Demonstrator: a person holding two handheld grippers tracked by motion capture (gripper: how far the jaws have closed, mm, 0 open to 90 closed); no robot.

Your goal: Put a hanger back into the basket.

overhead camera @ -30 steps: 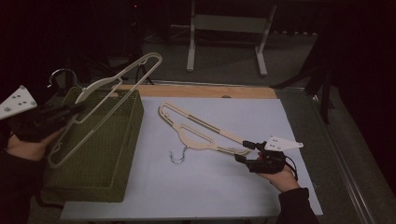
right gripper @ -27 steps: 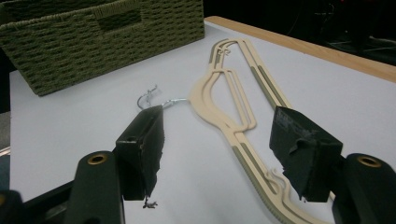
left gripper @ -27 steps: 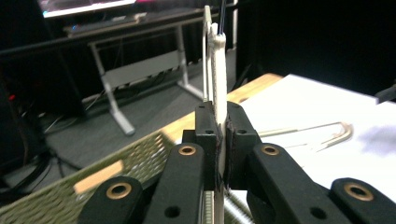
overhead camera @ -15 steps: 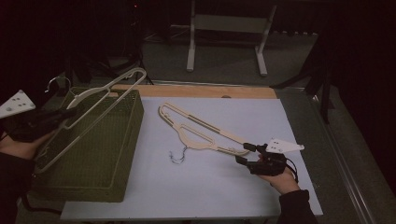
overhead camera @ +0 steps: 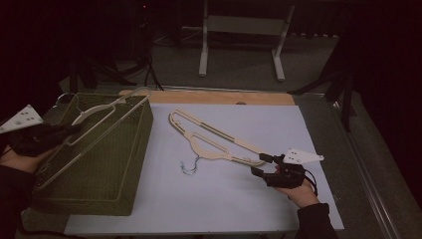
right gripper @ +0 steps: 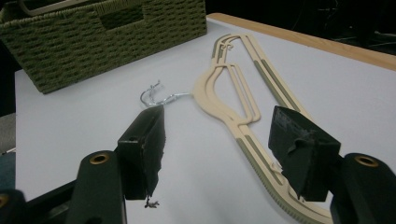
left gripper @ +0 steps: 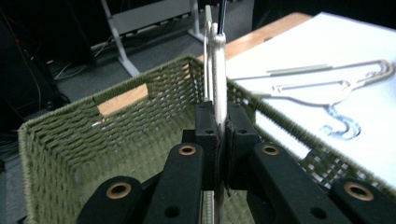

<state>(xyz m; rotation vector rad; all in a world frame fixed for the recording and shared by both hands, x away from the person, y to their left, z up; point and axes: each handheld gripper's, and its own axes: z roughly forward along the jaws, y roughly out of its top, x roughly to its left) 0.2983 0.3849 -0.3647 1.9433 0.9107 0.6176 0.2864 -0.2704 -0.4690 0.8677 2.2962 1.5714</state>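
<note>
Dim workshop floor and a grey metal stand lie beyond the table, whose pale blue mat [overhead camera: 308, 129] carries the work. Ahead of the left gripper [left gripper: 218, 140], its jaws are pressed tight on the thin bar of a cream hanger [overhead camera: 99, 130], which slants over the woven green basket [overhead camera: 130, 164] directly below and in front of it, one end low inside. A second cream hanger [right gripper: 240, 105] lies flat on the mat, its wire hook [right gripper: 156, 95] off beyond the one jaw; the right gripper [right gripper: 229, 140] stands with jaws apart, straddling the near arm end without pinching it. Both hangers look light, stiff and smooth, probably plastic, so they would likely pivot or slip in a pinch far from the middle. The ribbed strip along the arm looks the surest place to grip; the thin wire hook would twist.
</note>
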